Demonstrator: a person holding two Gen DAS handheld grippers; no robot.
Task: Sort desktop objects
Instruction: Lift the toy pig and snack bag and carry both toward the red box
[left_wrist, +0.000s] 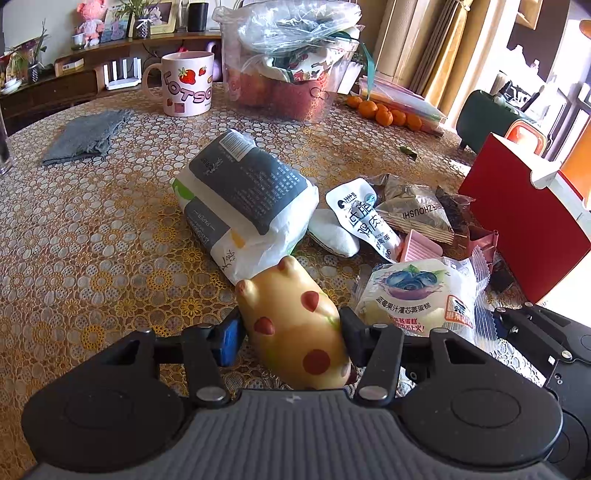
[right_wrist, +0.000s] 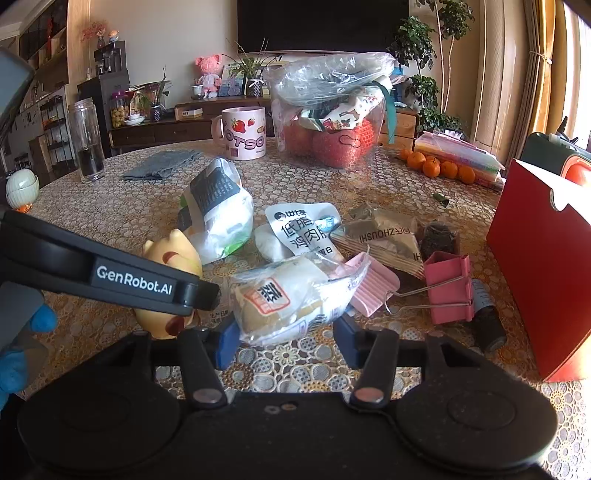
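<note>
My left gripper (left_wrist: 290, 332) is shut on a yellow toy pig with red spots (left_wrist: 295, 328), one finger on each flank, low over the table. The pig also shows in the right wrist view (right_wrist: 173, 258), partly behind the left gripper's arm. My right gripper (right_wrist: 284, 338) has its jaws on either side of a wrapped blueberry cake (right_wrist: 291, 299), pads touching the wrapper; the cake also shows in the left wrist view (left_wrist: 417, 295). Beyond lie a tissue pack (left_wrist: 243, 199), a white snack pouch (right_wrist: 303, 229), a brown packet (right_wrist: 384, 232) and a pink binder clip (right_wrist: 448, 291).
A red box (right_wrist: 539, 266) stands at the right edge. At the back are a pink mug (right_wrist: 243, 133), a clear bag of apples (right_wrist: 325, 122), oranges (right_wrist: 439, 166), a grey cloth (left_wrist: 85, 136) and a glass jar (right_wrist: 86, 144). A lace cloth (left_wrist: 92, 240) covers the table.
</note>
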